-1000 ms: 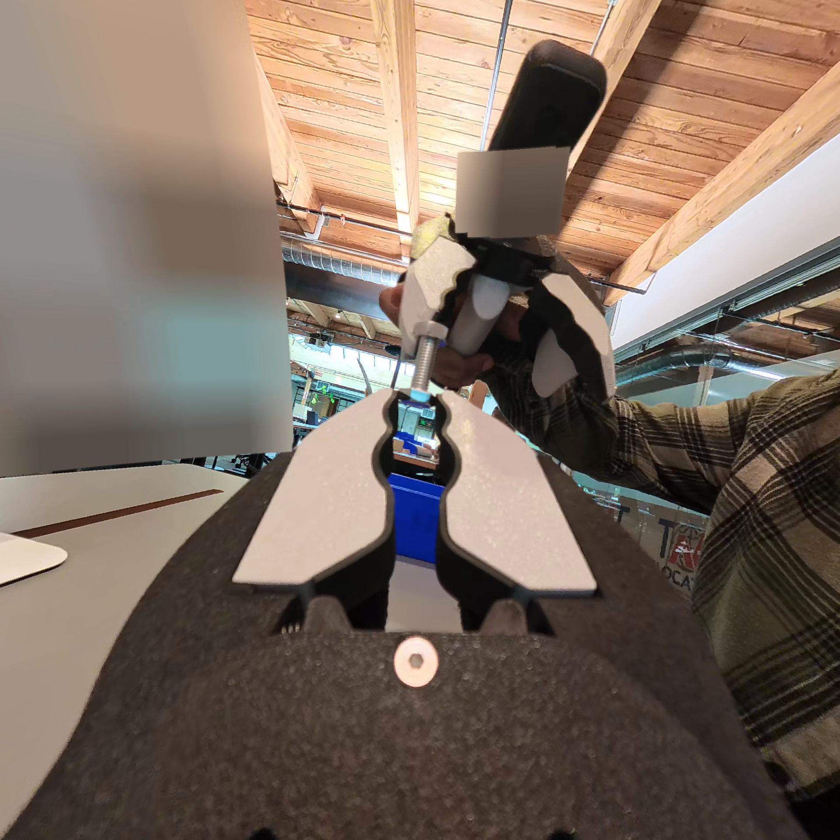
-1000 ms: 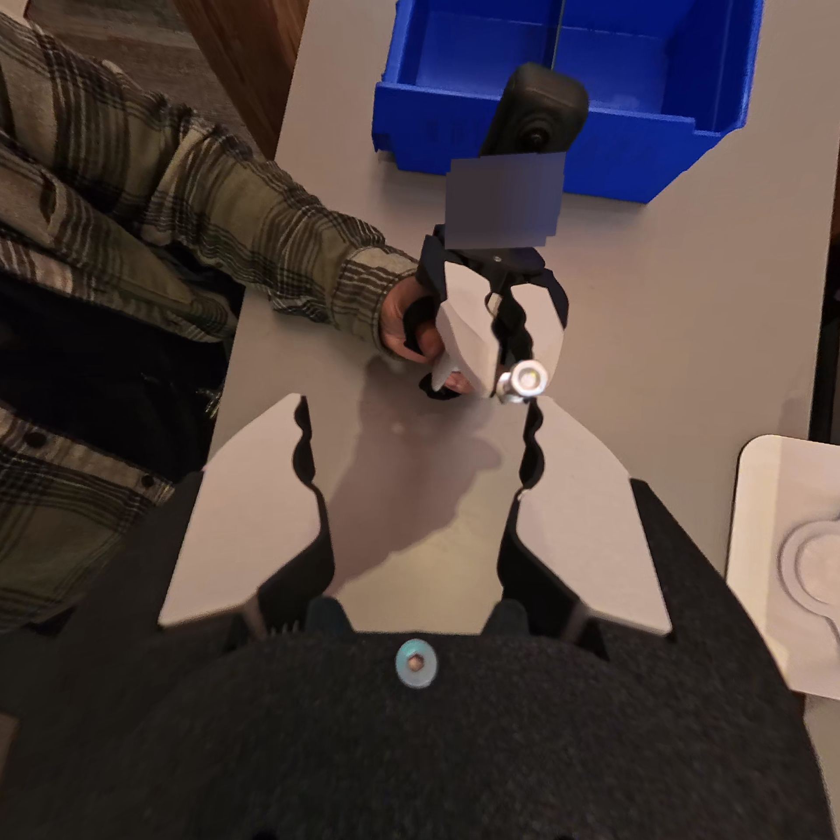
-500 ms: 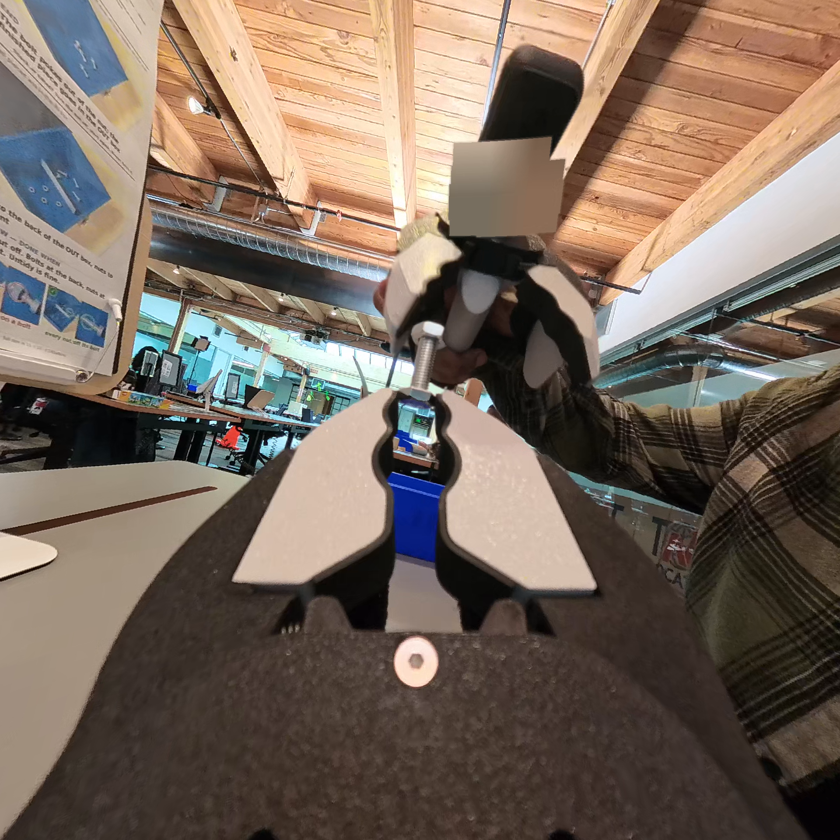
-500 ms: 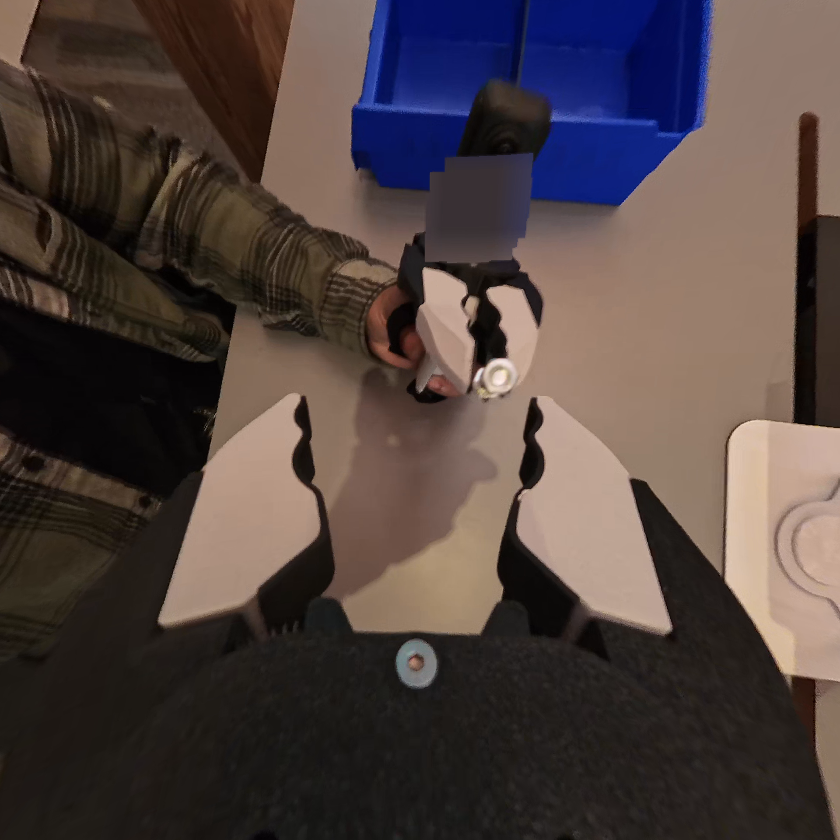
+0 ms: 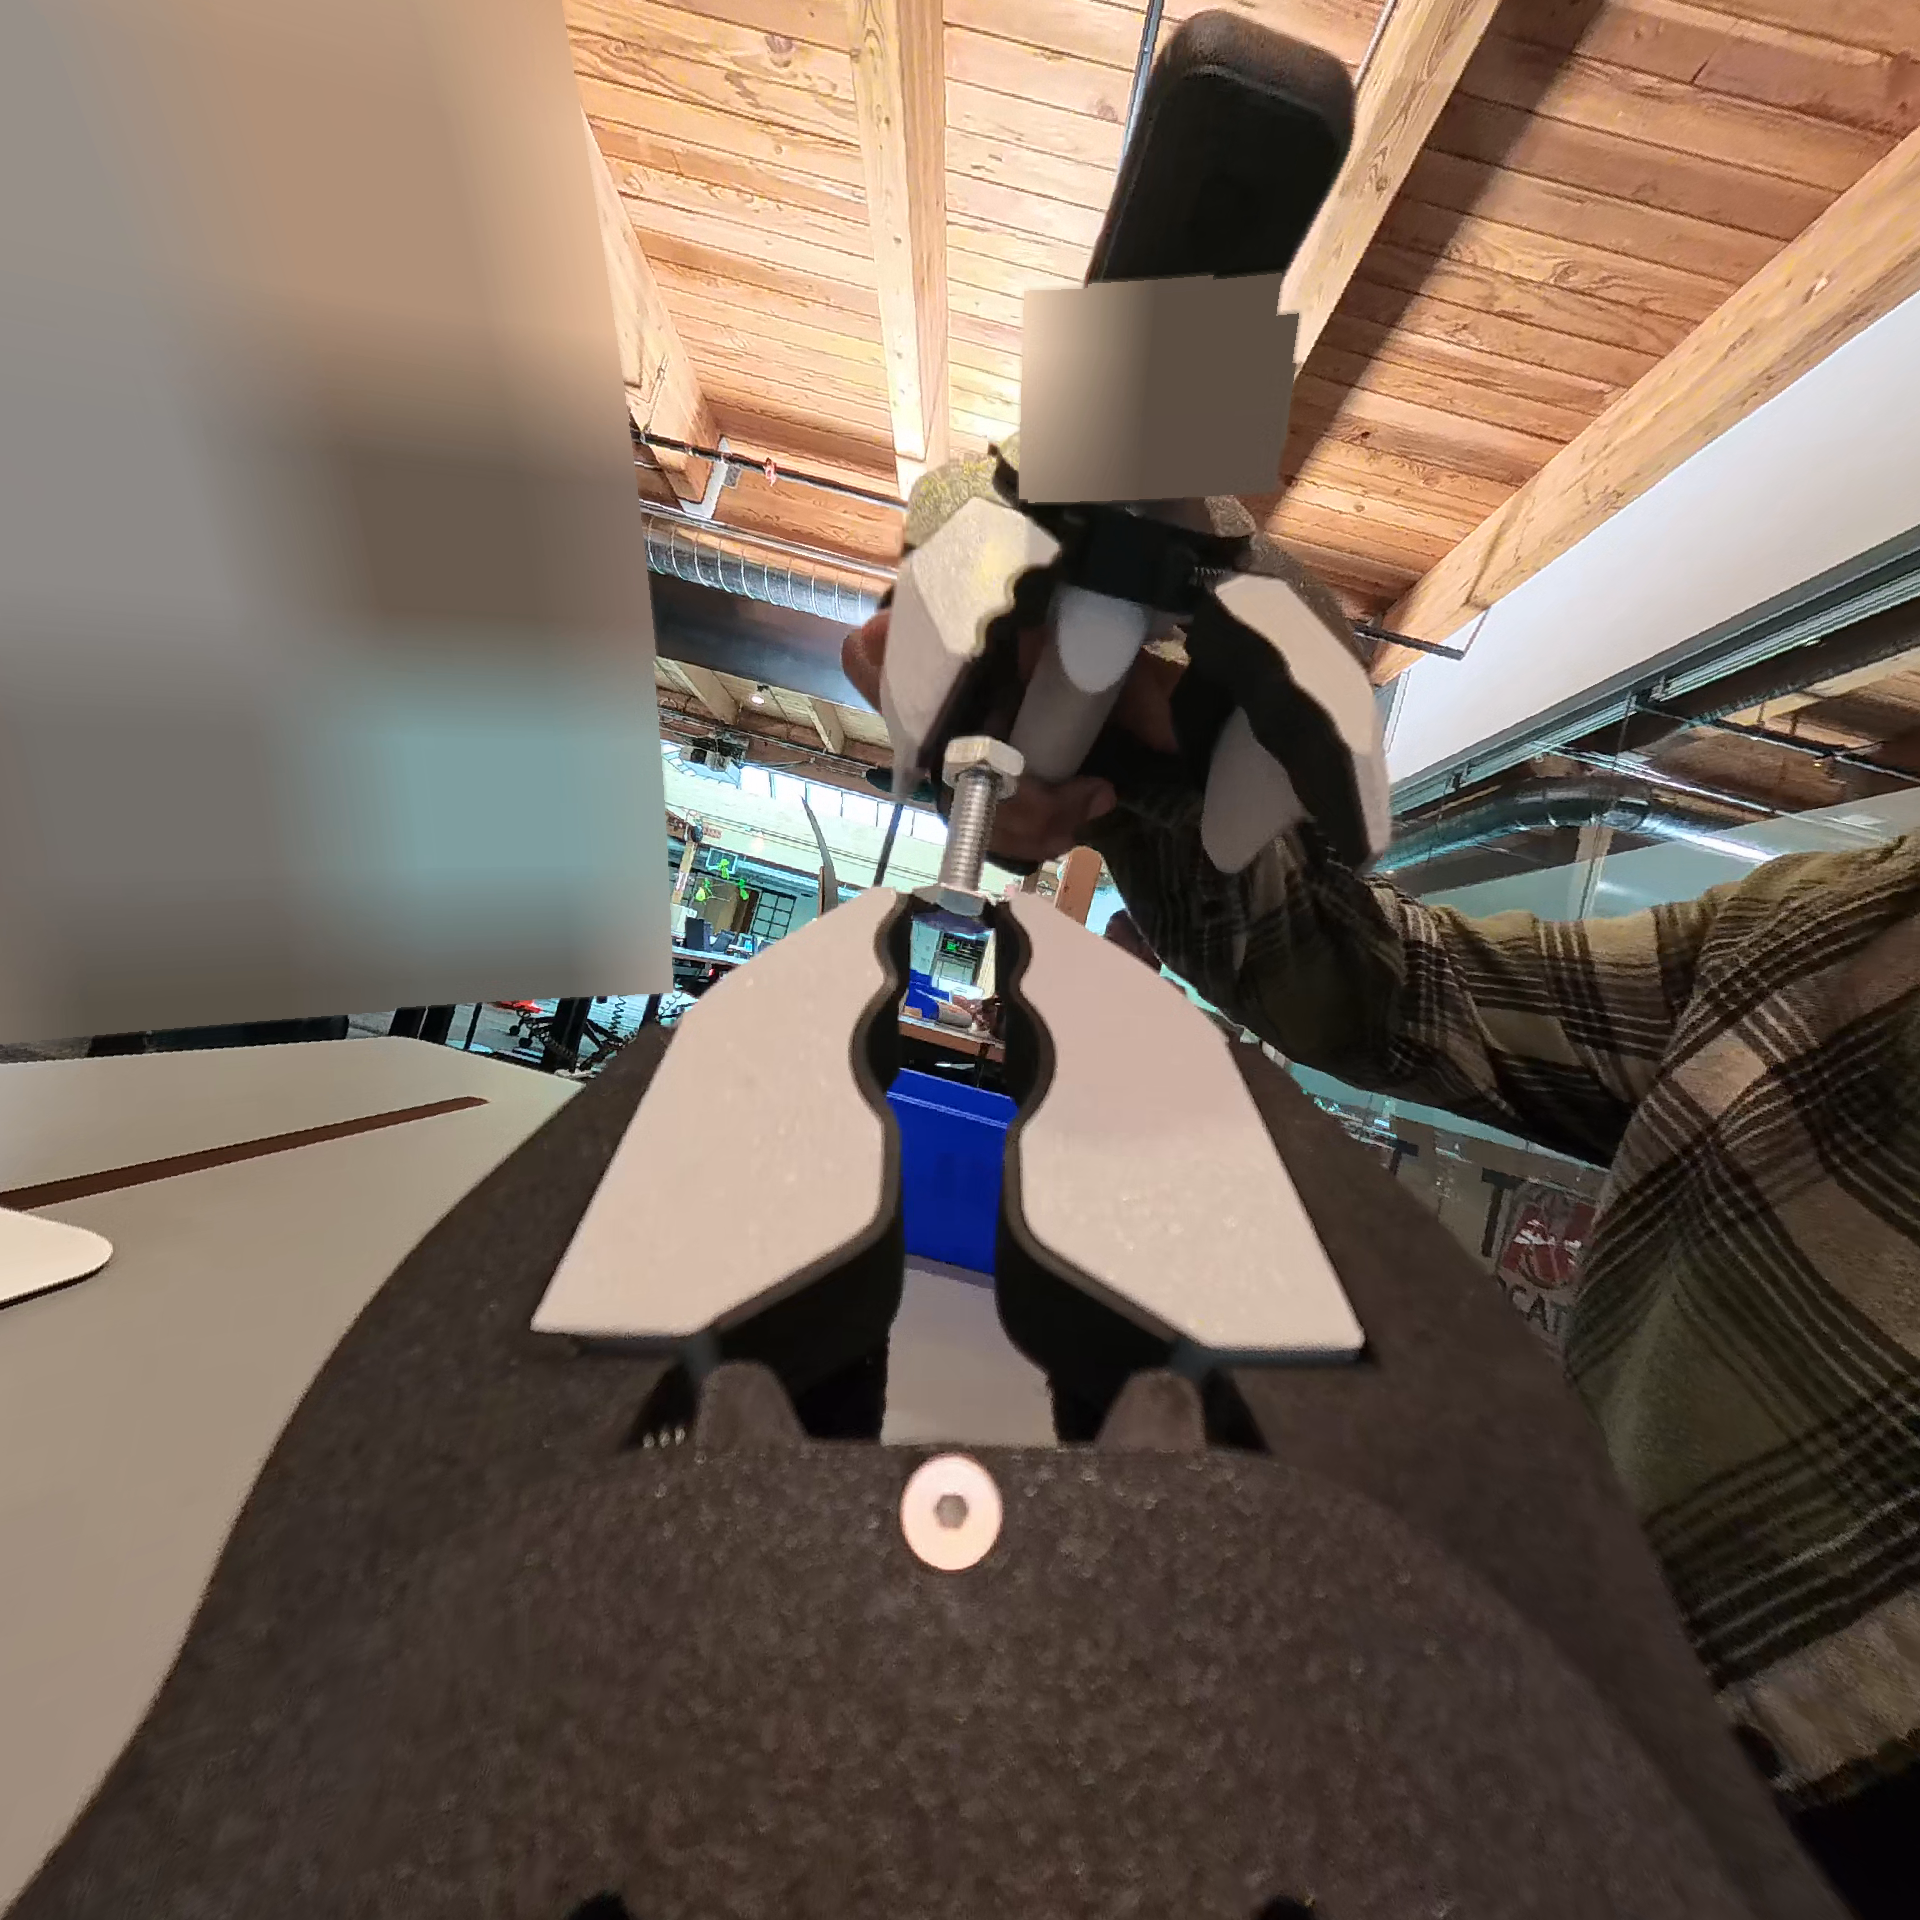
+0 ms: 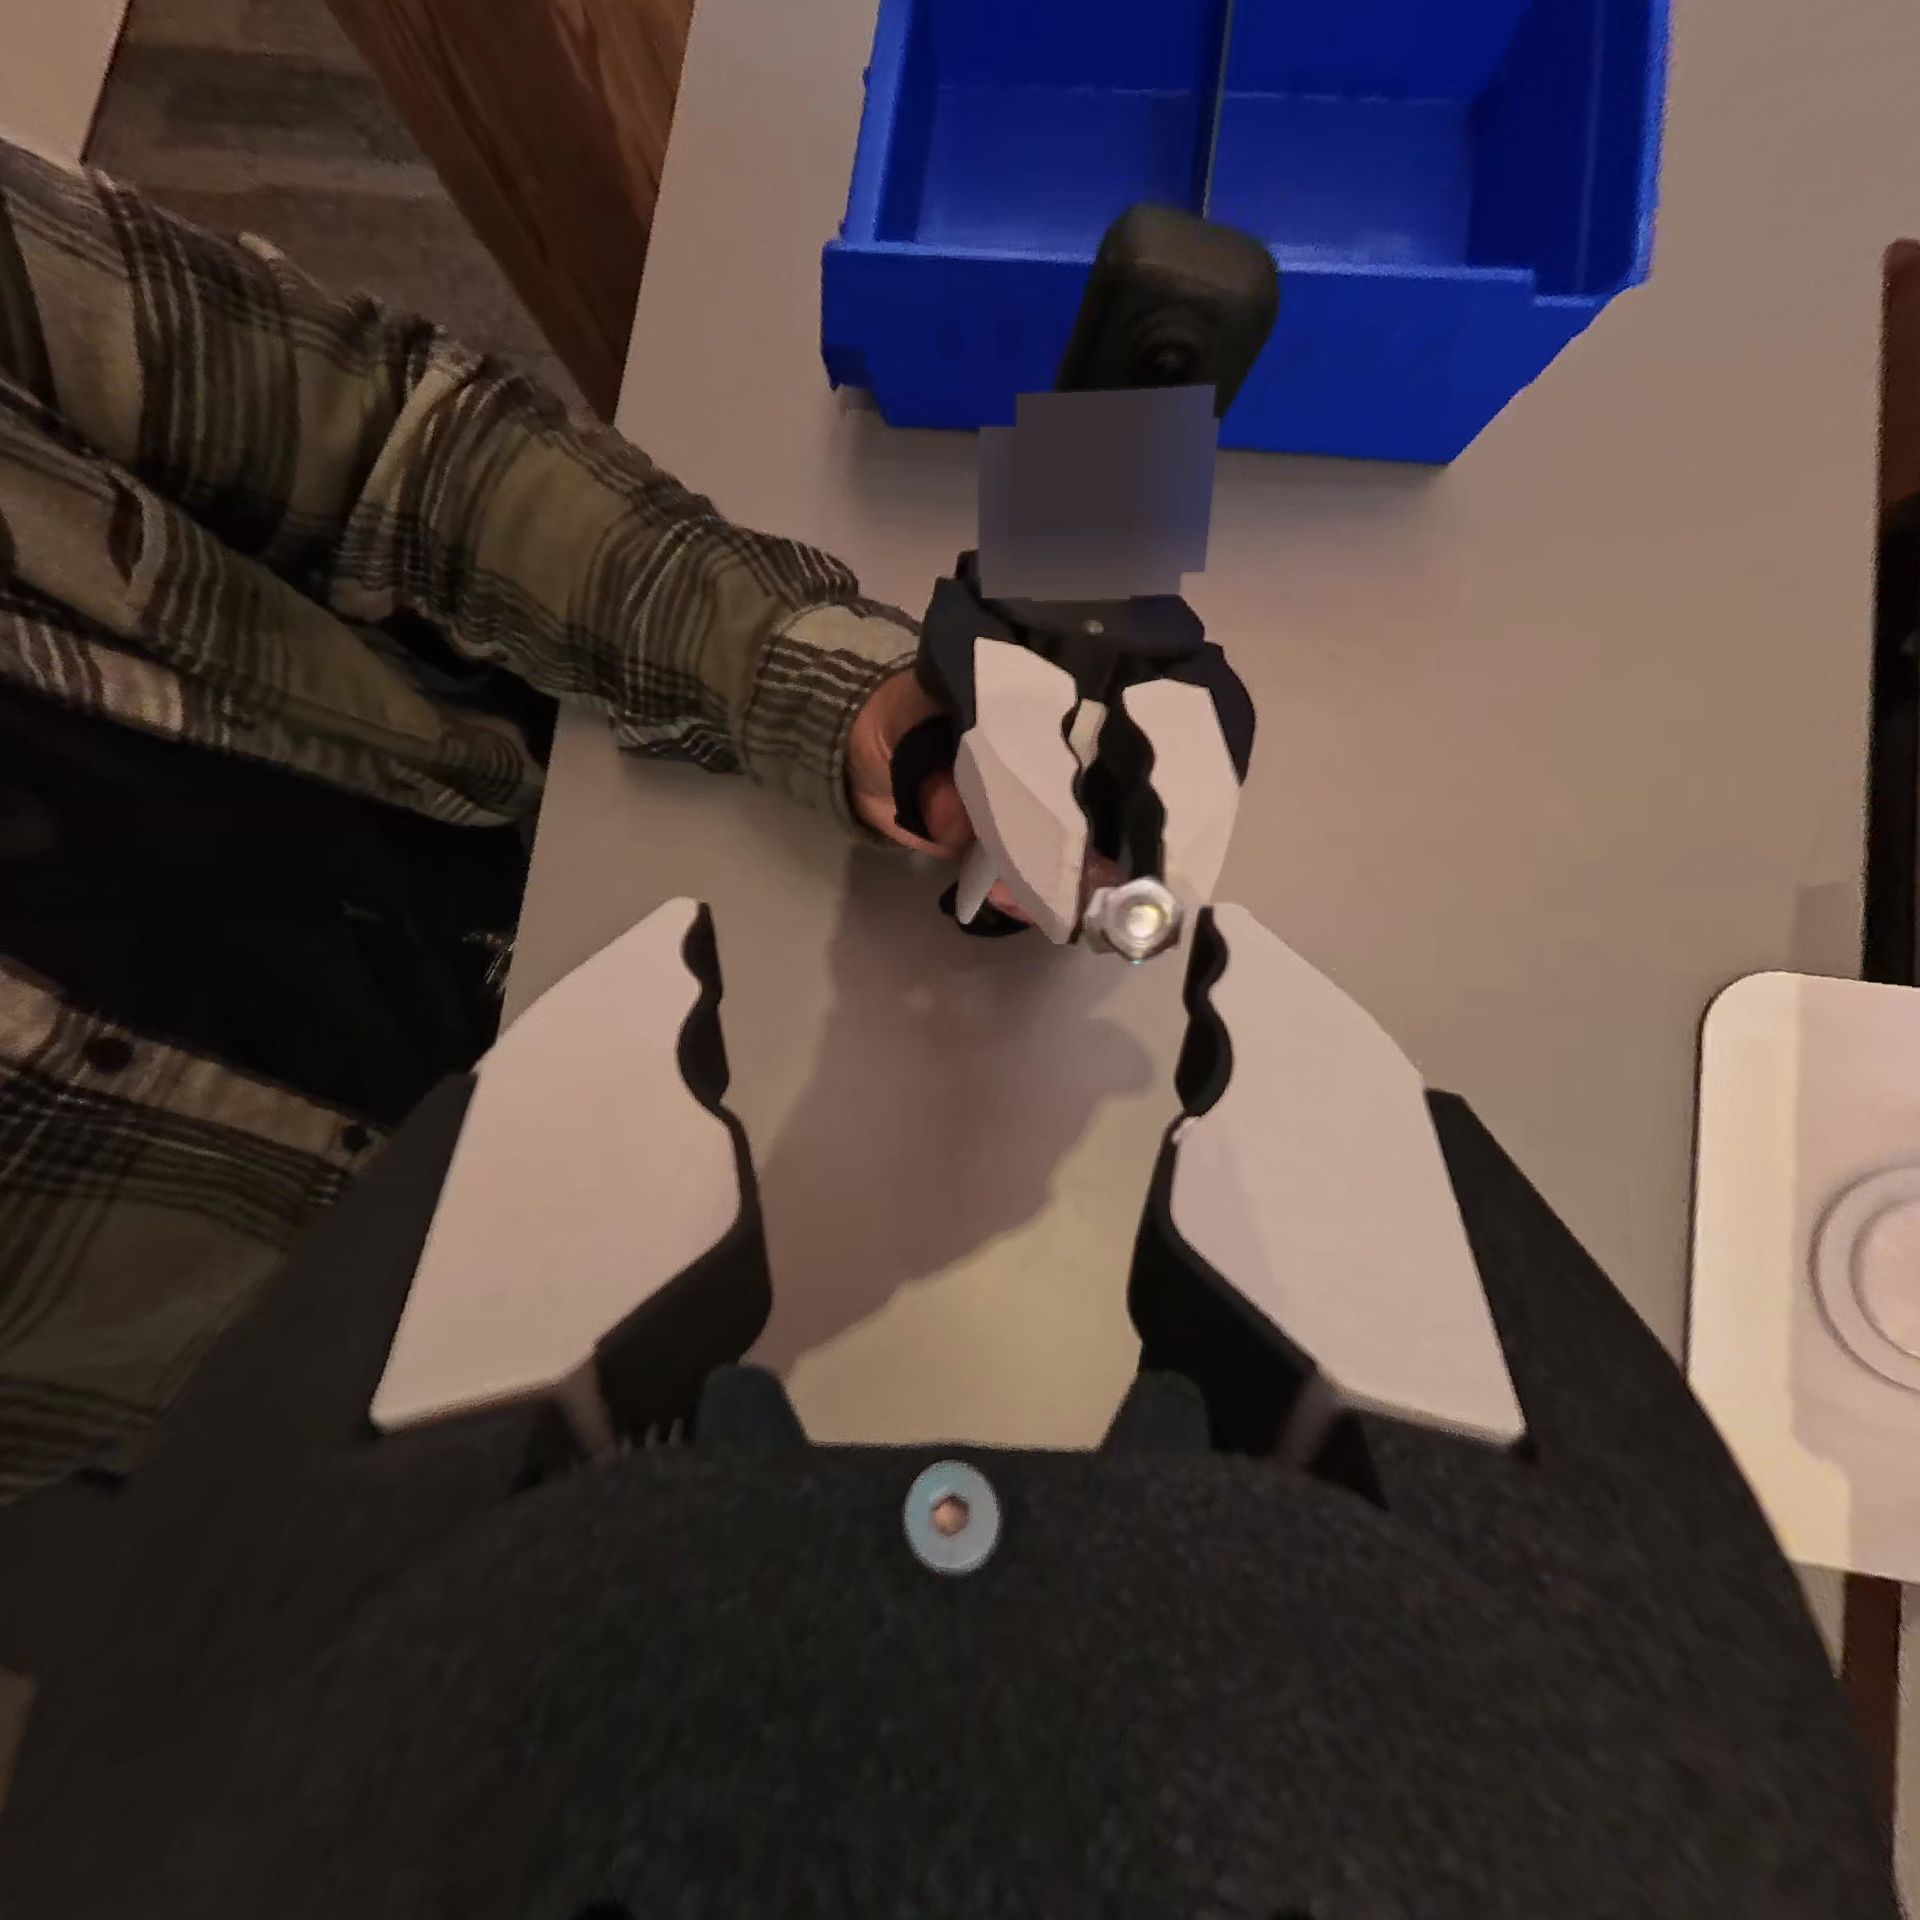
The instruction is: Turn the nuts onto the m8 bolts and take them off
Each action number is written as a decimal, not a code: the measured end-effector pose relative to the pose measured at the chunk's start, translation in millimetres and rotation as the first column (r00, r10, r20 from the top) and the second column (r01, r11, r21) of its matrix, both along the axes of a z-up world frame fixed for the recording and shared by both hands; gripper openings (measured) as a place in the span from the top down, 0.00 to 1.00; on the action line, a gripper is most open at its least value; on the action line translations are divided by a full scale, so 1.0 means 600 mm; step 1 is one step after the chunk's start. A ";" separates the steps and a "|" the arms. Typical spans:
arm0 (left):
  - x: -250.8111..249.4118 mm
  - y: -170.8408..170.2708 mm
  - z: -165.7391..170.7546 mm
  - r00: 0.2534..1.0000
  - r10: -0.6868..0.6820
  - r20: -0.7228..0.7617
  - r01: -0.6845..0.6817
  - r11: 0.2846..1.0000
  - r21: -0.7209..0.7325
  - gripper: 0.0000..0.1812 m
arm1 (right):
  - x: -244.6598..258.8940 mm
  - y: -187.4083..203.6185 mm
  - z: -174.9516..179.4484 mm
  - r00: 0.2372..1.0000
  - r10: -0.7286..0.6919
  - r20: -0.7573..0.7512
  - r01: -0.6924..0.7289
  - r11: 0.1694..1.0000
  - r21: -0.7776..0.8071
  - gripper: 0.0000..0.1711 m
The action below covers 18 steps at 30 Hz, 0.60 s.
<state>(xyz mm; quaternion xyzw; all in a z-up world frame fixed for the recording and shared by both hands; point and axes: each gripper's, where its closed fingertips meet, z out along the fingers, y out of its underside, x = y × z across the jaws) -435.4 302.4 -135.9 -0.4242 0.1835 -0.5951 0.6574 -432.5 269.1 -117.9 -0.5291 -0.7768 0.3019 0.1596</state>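
My left gripper [image 5: 951,904] is shut on the head end of a silver M8 bolt [image 5: 966,831], which stands up from its fingertips. A silver nut [image 5: 982,756] sits at the bolt's upper end. My right gripper [image 6: 951,914] is open and empty. It points down at the bolt end, and the nut [image 6: 1138,920] lies just inside the tip of its right finger [image 6: 1320,1143]; I cannot tell if they touch. In the left wrist view the right gripper [image 5: 1075,810] hangs open above the bolt. The left gripper also shows in the right wrist view [image 6: 1112,873].
A blue bin [image 6: 1247,260] stands on the grey table [image 6: 1455,727] beyond the grippers, and shows between my left fingers [image 5: 951,1164]. A white tray [image 6: 1818,1247] lies at the right edge. A person's plaid sleeve [image 6: 416,582] reaches in from the left.
The bolt end drifted a little away from the right finger's tip, then came back next to it. The right gripper stayed open and the left stayed shut on the bolt.
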 end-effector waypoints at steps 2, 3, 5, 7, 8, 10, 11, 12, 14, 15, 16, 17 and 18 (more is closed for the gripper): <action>-0.002 0.002 -0.002 1.000 0.005 -0.004 -0.005 1.000 -0.006 0.92 | 0.007 -0.002 -0.008 1.000 0.011 0.021 -0.012 1.000 0.023 0.49; -0.003 0.003 -0.002 1.000 0.007 -0.004 -0.007 1.000 -0.008 0.92 | 0.012 -0.002 -0.009 0.999 0.013 0.029 -0.014 0.999 0.029 0.50; -0.003 0.004 -0.002 1.000 0.006 -0.003 -0.006 1.000 -0.012 0.92 | 0.015 -0.001 -0.004 1.000 0.001 0.022 -0.002 1.000 0.019 0.51; 0.000 0.003 -0.003 1.000 0.001 -0.005 -0.001 1.000 -0.012 0.92 | 0.010 0.008 -0.002 1.000 -0.018 0.012 0.018 0.999 0.030 0.50; 0.003 0.001 -0.003 1.000 -0.005 -0.008 0.005 1.000 -0.008 0.92 | 0.006 0.010 -0.001 1.000 -0.022 0.003 0.022 0.999 0.029 0.50; 0.005 0.001 -0.003 1.000 0.001 -0.019 -0.001 1.000 -0.005 0.92 | 0.001 0.003 -0.001 1.000 -0.010 0.000 0.010 1.000 0.001 0.50; 0.004 0.002 -0.003 1.000 0.005 -0.021 -0.006 1.000 -0.008 0.92 | 0.002 -0.001 -0.003 1.000 -0.003 0.011 0.003 1.000 -0.003 0.50; 0.002 0.002 -0.004 1.000 0.009 -0.019 -0.009 1.000 -0.010 0.92 | 0.005 -0.001 -0.007 1.000 -0.002 0.024 0.001 1.000 0.014 0.49; -0.002 0.003 -0.003 1.000 0.008 -0.007 -0.008 1.000 -0.014 0.92 | 0.016 -0.001 -0.009 0.999 0.003 0.045 -0.004 1.000 0.027 0.51; -0.003 0.003 -0.002 1.000 0.009 -0.006 -0.009 1.000 -0.013 0.92 | 0.018 0.000 -0.007 0.999 -0.005 0.042 0.004 1.000 0.021 0.51; -0.002 0.003 -0.002 1.000 0.005 -0.009 -0.005 1.000 -0.011 0.92 | 0.016 0.004 -0.003 0.999 -0.018 0.028 0.017 1.000 0.023 0.51; 0.000 0.002 -0.002 1.000 0.003 -0.012 -0.003 1.000 -0.010 0.92 | 0.013 0.009 0.001 1.000 -0.028 0.011 0.028 0.999 0.026 0.51; 0.003 0.001 -0.002 1.000 0.000 -0.012 -0.001 1.000 -0.008 0.92 | 0.008 0.011 0.005 0.999 -0.033 -0.008 0.033 0.999 0.019 0.51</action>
